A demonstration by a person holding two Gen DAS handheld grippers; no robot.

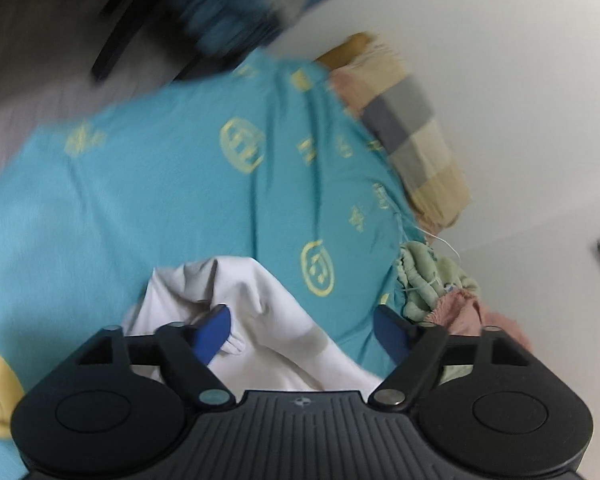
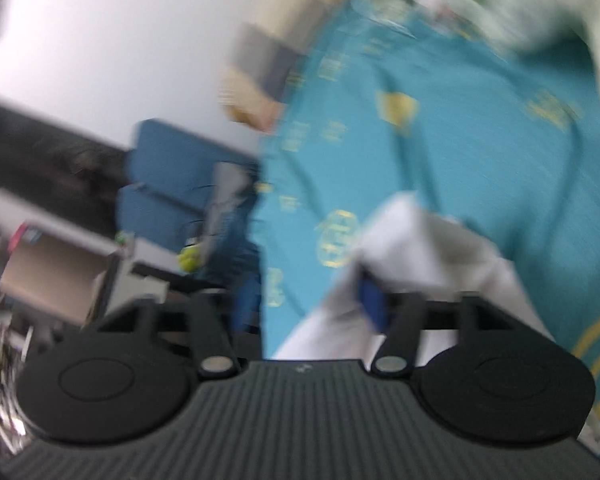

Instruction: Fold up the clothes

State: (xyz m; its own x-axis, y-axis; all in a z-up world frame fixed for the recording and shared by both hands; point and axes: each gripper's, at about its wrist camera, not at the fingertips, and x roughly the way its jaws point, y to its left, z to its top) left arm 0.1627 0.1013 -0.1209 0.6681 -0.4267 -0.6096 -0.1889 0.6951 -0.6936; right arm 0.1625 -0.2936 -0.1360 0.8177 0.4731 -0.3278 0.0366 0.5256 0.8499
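Garment: white cloth (image 1: 268,320) bunched on teal bedsheet (image 1: 160,184), 6 o'clock in left view; unfolded
Progress: early; no flat fold visible; spreading and folding left
Axis: crumpled; roughly 11-to-5 o'clock; unclear
Left gripper (image 1: 304,332): wide; cloth touches one finger
Right gripper (image 2: 300,300): blurred; cannot tell; cloth (image 2: 420,240) at 1 o'clock

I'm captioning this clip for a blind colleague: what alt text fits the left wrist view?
The left claw is open over a crumpled white cloth garment, which lies on a teal bedspread with yellow emblems. A checked beige-and-grey folded blanket lies beside a white wall.
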